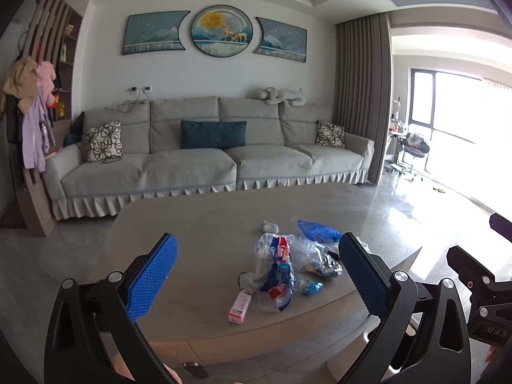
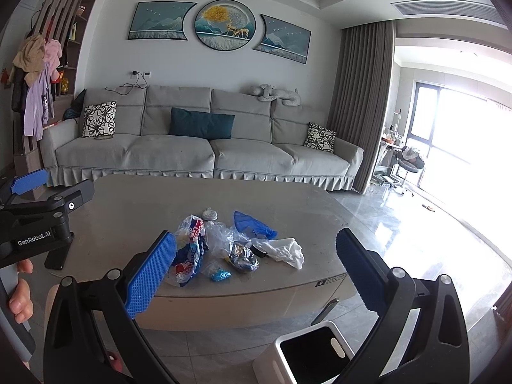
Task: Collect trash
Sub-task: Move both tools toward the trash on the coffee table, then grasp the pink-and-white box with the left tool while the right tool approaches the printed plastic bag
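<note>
- On the grey surface (image 2: pixel 134 224), wrappers (image 2: pixel 188 252) are heaped near its front edge.
- Beyond, a grey sofa (image 2: pixel 204 147) is seen.
- Left claw (image 1: pixel 256 275) and right claw (image 2: pixel 256 272) are held wide open, empty.

I am in a home's living room: a grey sofa (image 1: pixel 204 156) with cushions (image 1: pixel 212 134), framed pictures (image 1: pixel 222 30) above it, long curtains (image 1: pixel 363 96), coats (image 1: pixel 30 112) hanging.

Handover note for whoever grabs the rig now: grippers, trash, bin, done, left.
Left gripper: open, empty, short of the table.
Right gripper: open, empty, likewise.
Trash, all on the coffee table: red-blue wrapper, clear bag, blue bag, white tissue, pink box.
Bin: on the floor, open.
Done: nothing visible.
Left: everything.
</note>
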A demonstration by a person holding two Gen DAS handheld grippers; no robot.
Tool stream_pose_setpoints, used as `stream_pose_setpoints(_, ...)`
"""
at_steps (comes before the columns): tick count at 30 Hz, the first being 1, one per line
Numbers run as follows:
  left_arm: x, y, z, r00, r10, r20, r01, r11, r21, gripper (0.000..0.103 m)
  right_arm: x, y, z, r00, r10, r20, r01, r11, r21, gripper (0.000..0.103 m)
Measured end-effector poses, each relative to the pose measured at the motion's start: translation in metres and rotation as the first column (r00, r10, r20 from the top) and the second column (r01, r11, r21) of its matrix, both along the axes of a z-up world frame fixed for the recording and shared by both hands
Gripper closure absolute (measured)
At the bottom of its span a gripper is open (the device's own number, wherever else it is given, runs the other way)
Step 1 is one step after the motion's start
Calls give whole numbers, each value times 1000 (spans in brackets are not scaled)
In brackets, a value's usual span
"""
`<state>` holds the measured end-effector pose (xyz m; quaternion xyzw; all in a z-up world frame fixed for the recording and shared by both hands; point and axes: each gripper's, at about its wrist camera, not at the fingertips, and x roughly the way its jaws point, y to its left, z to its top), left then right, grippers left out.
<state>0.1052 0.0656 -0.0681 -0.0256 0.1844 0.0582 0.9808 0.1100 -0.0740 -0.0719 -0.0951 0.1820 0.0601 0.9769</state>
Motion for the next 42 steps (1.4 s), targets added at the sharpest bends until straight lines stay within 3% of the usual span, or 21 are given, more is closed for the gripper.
stream_pose_setpoints(14,53,38,-58,994,43,-104,-40,999,25,3,49,27,-41,996,45,-73,-41,998,52,3)
stream_pose_setpoints(22,76,79,-121,981,51,-188,-51,999,6,3,75,52,-73,994,38,-100,-34,999,36,3)
stream_pose_setpoints(26,95,86,-157,966,70,-249,-62,997,40,3,92,59,-94,986,42,-159,-34,998,56,3)
stream_pose_setpoints(36,152,63,-219,940,-34,-341,71,993,97,3,119,70,-125,978,-16,-207,19,1000,15,3)
stream_pose_setpoints(42,174,52,-250,909,-81,-409,129,988,90,3,133,69,-134,972,-30,-232,33,999,9,3)
